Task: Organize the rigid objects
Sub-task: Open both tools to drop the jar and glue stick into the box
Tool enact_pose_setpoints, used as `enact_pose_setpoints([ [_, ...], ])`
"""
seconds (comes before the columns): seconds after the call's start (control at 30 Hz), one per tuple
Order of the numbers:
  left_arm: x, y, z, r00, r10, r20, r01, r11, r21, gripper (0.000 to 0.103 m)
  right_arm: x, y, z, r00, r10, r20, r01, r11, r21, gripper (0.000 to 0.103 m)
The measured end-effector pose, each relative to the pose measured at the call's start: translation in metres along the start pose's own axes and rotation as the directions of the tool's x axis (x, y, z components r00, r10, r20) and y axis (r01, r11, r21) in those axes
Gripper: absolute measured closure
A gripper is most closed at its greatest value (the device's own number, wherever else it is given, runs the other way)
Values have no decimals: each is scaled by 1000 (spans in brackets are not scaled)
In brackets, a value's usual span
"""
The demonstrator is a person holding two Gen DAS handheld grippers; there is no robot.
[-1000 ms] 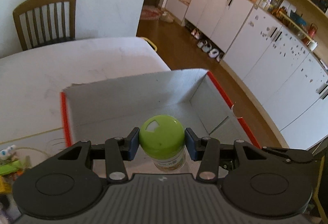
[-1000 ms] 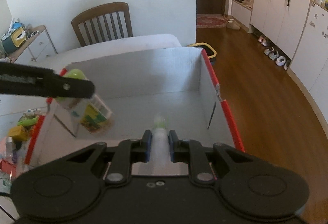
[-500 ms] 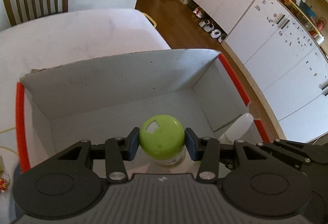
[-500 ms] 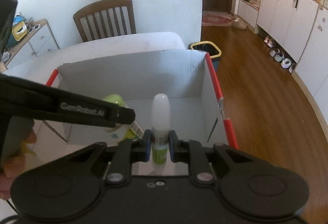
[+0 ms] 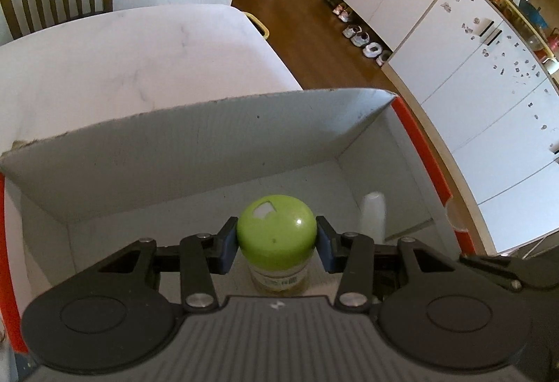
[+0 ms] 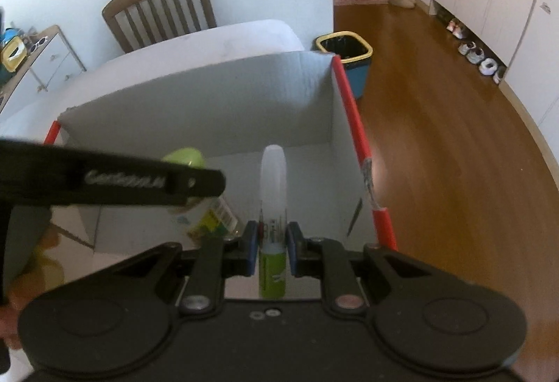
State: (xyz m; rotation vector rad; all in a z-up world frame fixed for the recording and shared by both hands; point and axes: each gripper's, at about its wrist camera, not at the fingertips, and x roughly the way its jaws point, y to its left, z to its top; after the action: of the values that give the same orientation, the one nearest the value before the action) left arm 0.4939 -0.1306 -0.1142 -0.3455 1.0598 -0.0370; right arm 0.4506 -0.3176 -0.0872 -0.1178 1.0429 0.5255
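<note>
Over the white box (image 5: 216, 137), the left gripper (image 5: 276, 244) clamps a green-capped jar (image 5: 276, 228), the right gripper (image 6: 273, 247) a white-capped green tube (image 6: 273, 204).

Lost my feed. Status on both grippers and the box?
Left gripper shut on green-capped jar. Right gripper shut on white-capped tube. Both over open box. Nothing in the way.

Room: white walls, brown wood floor (image 6: 436, 144), daylight. Furniture: wooden slat-back chair (image 6: 164, 10) against wall behind white table (image 5: 132, 67); white cupboards (image 5: 489, 78) along right side, shoes (image 6: 478, 57) lined beneath. Blue bin (image 6: 346, 57) with yellow rim beside table.
</note>
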Motion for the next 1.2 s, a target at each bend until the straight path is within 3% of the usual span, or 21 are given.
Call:
enact_pose_setpoints([
  [0.27, 8, 2, 7, 998, 64, -23, -64, 998, -25, 55, -4, 2, 2, 1000, 26, -15, -26, 1000, -10, 77],
  [0.57, 5, 14, -2, 994, 100, -50, -105, 990, -90, 42, -12, 2, 2, 998, 57, 4, -56, 998, -25, 63],
  [0.77, -11, 14, -9, 994, 112, -10, -112, 989, -92, 42, -20, 3, -3, 998, 59, 21, -58, 998, -36, 54],
  [0.9, -27, 12, -12, 994, 104, 20, -102, 990, -94, 42, -29, 4, -4, 998, 52, 46, -50, 998, -43, 42],
  [1.2, -67, 5, -25, 993, 77, 92, -71, 995, -68, 42, -55, 4, -10, 995, 53, 85, -50, 998, -37, 38],
])
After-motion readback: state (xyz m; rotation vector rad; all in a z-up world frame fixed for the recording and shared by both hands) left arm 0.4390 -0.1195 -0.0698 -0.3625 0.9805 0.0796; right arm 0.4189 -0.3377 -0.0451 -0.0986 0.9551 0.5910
